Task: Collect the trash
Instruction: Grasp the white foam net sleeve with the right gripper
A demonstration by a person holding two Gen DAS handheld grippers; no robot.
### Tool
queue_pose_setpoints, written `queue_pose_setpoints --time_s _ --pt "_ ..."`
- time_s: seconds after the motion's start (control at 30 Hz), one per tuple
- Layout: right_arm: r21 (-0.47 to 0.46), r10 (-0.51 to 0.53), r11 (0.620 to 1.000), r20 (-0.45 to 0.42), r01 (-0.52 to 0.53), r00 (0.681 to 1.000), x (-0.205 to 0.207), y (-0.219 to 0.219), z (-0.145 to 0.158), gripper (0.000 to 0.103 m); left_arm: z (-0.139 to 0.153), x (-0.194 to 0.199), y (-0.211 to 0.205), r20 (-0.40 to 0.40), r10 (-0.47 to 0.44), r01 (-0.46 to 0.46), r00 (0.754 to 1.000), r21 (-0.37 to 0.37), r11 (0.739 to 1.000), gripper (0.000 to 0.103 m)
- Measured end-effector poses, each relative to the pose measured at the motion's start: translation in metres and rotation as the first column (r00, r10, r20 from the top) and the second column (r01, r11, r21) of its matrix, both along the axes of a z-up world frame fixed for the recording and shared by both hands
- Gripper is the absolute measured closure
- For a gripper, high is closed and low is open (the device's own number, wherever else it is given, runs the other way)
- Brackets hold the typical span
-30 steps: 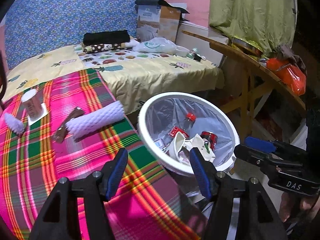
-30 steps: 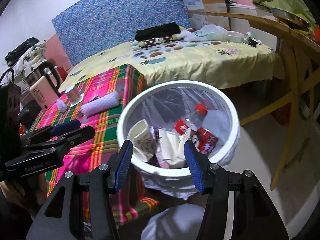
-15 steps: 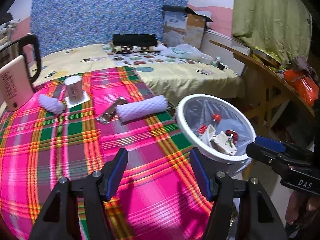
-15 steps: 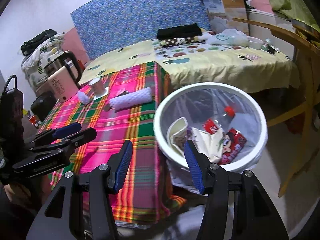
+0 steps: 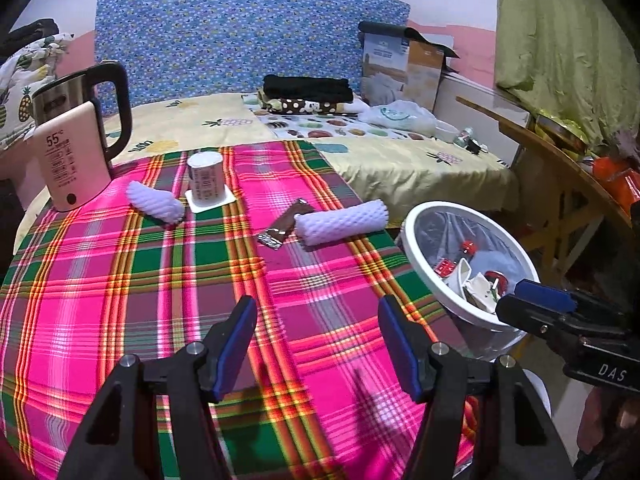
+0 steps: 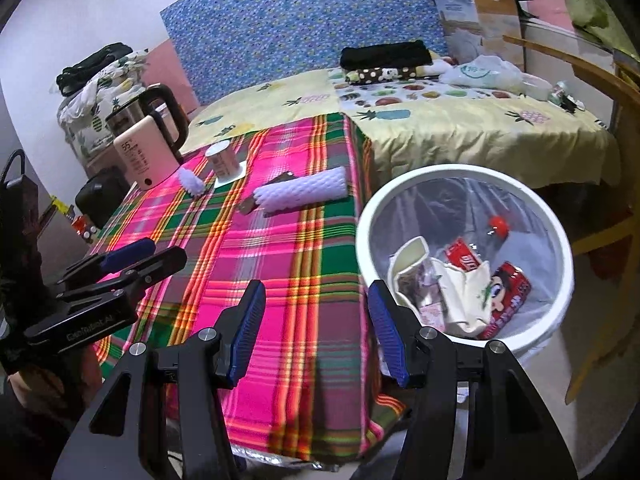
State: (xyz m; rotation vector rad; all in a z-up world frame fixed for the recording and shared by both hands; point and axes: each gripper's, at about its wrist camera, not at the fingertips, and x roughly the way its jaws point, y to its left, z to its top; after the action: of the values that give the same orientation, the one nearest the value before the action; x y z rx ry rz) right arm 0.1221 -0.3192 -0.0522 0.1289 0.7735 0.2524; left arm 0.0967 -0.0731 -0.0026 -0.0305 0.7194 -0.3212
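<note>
On the plaid tablecloth point(image 5: 120, 280) lie a long white foam roll point(image 5: 342, 222), a brown wrapper point(image 5: 286, 224) touching its left end, a small foam piece point(image 5: 156, 202), and a paper cup point(image 5: 205, 178) on a white coaster. The white bin point(image 5: 416, 248) beside the table holds bottles, cans and paper. My left gripper point(image 5: 318, 344) is open and empty above the table's near part. My right gripper point(image 6: 316, 332) is open and empty over the table edge next to the bin point(image 6: 560, 236). The foam roll point(image 6: 304, 194) and cup point(image 6: 222, 160) show in the right wrist view too.
A pink electric kettle point(image 5: 70, 164) stands at the table's far left. Behind the table is a bed point(image 5: 400, 156) with folded clothes, a plastic bag and a cardboard box. A wooden table point(image 5: 560, 168) stands right of the bin.
Both grippers have pulled back and swung left, away from over the bin toward the table. More of the table, with the kettle, has come into view. Both stay open and empty.
</note>
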Motion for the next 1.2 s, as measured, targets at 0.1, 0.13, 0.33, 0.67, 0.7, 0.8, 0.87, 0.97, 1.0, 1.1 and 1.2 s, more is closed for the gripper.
queue_pose_setpoints --time_s 0.1,0.13,0.33,0.67,0.7,0.8,0.87,0.97,1.0,1.1,1.2 --pt "0.006 0.005 1.000 -0.013 -0.005 1.000 0.008 0.004 0.000 0.048 -0.002 0.004 0.007 -0.003 0.013 -0.013 1.000 0.001 1.000 0.039" --pt "0.013 0.009 1.000 -0.016 -0.009 1.000 0.011 0.006 0.000 0.048 -0.002 0.006 0.009 -0.004 0.017 -0.017 1.000 0.001 1.000 0.039" --pt "0.046 0.012 0.999 -0.051 -0.010 0.999 0.038 0.013 -0.004 0.048 -0.005 0.024 0.027 -0.020 0.041 -0.041 0.999 -0.008 0.999 0.039" --pt "0.100 -0.015 0.995 -0.147 0.030 0.989 0.087 0.022 -0.019 0.048 -0.002 0.054 0.051 -0.011 0.083 -0.083 0.996 -0.005 0.996 0.039" --pt "0.100 -0.016 0.994 -0.154 0.032 0.988 0.090 0.023 -0.020 0.048 -0.002 0.057 0.054 -0.011 0.087 -0.087 0.996 -0.006 0.996 0.039" --pt "0.102 -0.019 0.994 -0.176 0.037 0.984 0.101 0.026 -0.024 0.048 -0.004 0.063 0.061 -0.014 0.097 -0.097 0.995 -0.005 0.995 0.039" --pt "0.106 -0.025 0.993 -0.193 0.046 0.981 0.109 0.028 -0.027 0.048 -0.005 0.068 0.067 -0.019 0.104 -0.105 0.994 -0.005 0.995 0.039" --pt "0.134 -0.037 0.989 -0.209 0.066 0.977 0.121 0.027 -0.029 0.048 -0.007 0.075 0.075 -0.024 0.116 -0.117 0.993 -0.005 0.993 0.039" --pt "0.144 -0.038 0.987 -0.211 0.069 0.977 0.123 0.026 -0.030 0.048 -0.007 0.076 0.079 -0.025 0.121 -0.121 0.992 -0.006 0.993 0.039" --pt "0.174 -0.064 0.979 -0.224 0.104 0.973 0.134 0.026 -0.033 0.048 -0.008 0.081 0.087 -0.029 0.131 -0.132 0.991 -0.012 0.991 0.039" --pt "0.187 -0.089 0.973 -0.248 0.137 0.965 0.144 0.027 -0.036 0.048 -0.010 0.084 0.095 -0.035 0.141 -0.141 0.989 -0.014 0.990 0.039"
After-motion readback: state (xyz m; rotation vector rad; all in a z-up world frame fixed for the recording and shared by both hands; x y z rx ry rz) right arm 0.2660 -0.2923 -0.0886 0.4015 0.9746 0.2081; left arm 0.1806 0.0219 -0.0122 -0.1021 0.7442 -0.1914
